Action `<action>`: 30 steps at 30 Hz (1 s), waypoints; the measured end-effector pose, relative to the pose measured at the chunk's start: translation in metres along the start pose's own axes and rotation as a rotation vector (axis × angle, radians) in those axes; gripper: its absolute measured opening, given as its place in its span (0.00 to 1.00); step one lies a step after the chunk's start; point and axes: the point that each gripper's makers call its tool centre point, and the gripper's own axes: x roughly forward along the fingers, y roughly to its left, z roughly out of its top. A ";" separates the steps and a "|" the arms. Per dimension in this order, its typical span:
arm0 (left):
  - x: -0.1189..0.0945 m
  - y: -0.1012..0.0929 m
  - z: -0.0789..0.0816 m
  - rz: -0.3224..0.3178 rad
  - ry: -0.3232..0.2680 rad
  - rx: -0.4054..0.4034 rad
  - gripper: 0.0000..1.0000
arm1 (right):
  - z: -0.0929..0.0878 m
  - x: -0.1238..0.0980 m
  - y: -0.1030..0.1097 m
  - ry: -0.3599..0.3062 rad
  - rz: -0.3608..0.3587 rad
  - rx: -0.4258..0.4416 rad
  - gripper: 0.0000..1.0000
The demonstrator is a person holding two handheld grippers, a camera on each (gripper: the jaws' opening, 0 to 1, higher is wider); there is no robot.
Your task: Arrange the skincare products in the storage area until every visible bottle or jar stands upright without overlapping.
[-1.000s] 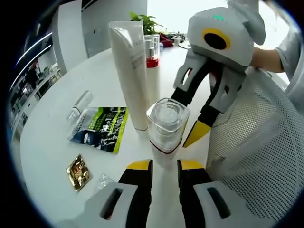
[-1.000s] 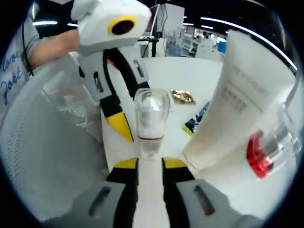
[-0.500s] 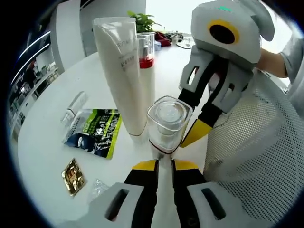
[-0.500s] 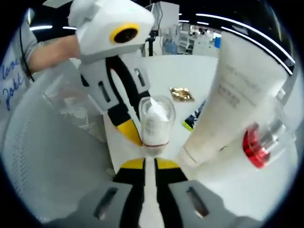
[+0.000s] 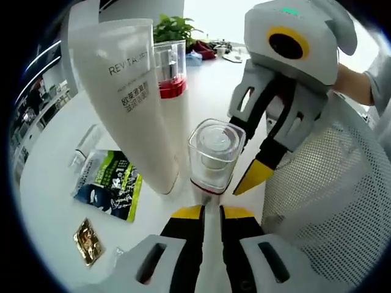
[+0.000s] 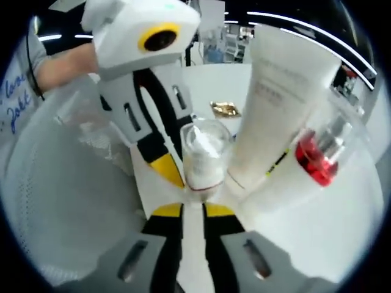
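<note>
A small bottle with a clear square cap (image 5: 211,152) and a red ring stands upright on the white table (image 5: 49,177). Close beside it stand a tall white tube (image 5: 131,97) and a red-collared bottle (image 5: 170,73). My left gripper (image 5: 211,213) is at the small bottle's foot, its jaws drawn to a narrow slit with nothing between them. My right gripper (image 6: 193,210) faces it across the same bottle (image 6: 204,155), equally narrowed and holding nothing. The tube (image 6: 275,104) and the red-collared bottle (image 6: 311,162) rise to the right there.
A green and black sachet (image 5: 107,186), a gold packet (image 5: 87,242) and a small clear vial (image 5: 85,143) lie flat on the table. White mesh (image 5: 324,183) borders the table edge. A person's arm (image 5: 360,85) reaches in. A plant (image 5: 174,27) stands at the back.
Both grippers' jaws have narrowed from a wider gap to a slit. The small bottle now stands nearer the white tube, and both cameras have moved closer to the tube.
</note>
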 end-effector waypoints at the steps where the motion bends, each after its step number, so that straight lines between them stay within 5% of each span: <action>1: 0.002 -0.001 0.001 -0.004 0.001 0.001 0.06 | -0.001 -0.001 -0.001 0.002 -0.005 -0.003 0.13; 30: 0.023 0.002 0.021 0.015 -0.021 -0.047 0.08 | -0.017 -0.011 -0.029 0.003 -0.073 0.068 0.12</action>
